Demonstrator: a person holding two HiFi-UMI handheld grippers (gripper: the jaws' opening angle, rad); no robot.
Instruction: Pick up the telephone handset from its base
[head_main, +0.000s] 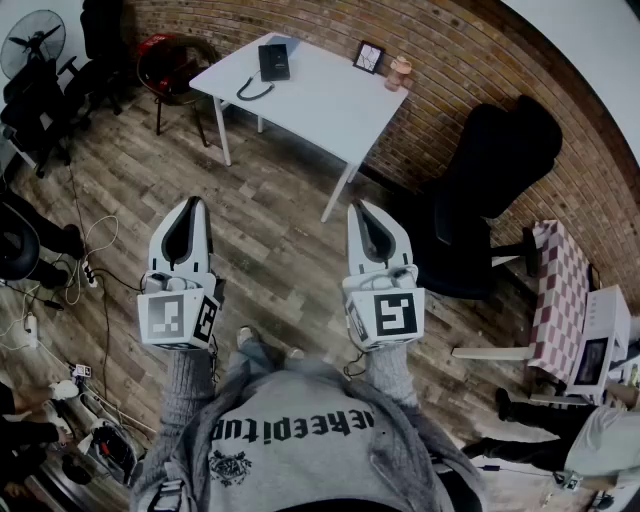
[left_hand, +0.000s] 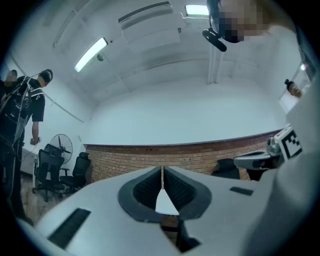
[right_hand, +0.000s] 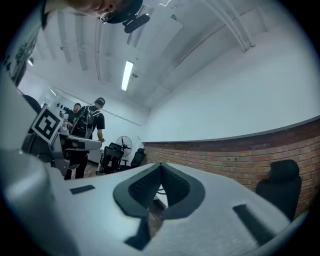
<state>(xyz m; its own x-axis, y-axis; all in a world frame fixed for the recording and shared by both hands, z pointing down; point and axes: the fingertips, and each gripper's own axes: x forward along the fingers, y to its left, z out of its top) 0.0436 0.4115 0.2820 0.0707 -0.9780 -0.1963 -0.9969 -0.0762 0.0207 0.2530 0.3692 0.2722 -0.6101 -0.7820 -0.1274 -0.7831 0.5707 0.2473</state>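
Observation:
The black telephone (head_main: 273, 62) lies on a white table (head_main: 330, 105) far ahead across the wooden floor, with its handset on the base and its cord (head_main: 252, 91) curling off toward the table's edge. My left gripper (head_main: 190, 203) and right gripper (head_main: 358, 206) are held side by side in front of me, well short of the table. In the left gripper view the left gripper (left_hand: 162, 172) has its ribbed pads pressed together with nothing between them. The right gripper (right_hand: 160, 170) shows the same in its own view. A sliver of white tabletop (left_hand: 165, 202) shows behind the left pads.
On the table stand a small picture frame (head_main: 369, 57) and a pinkish jar (head_main: 400, 72). A black office chair (head_main: 480, 190) sits to the table's right, a red chair (head_main: 168, 58) to its left. Cables (head_main: 85, 262) trail on the left floor. A chequered table (head_main: 560, 290) is at the right.

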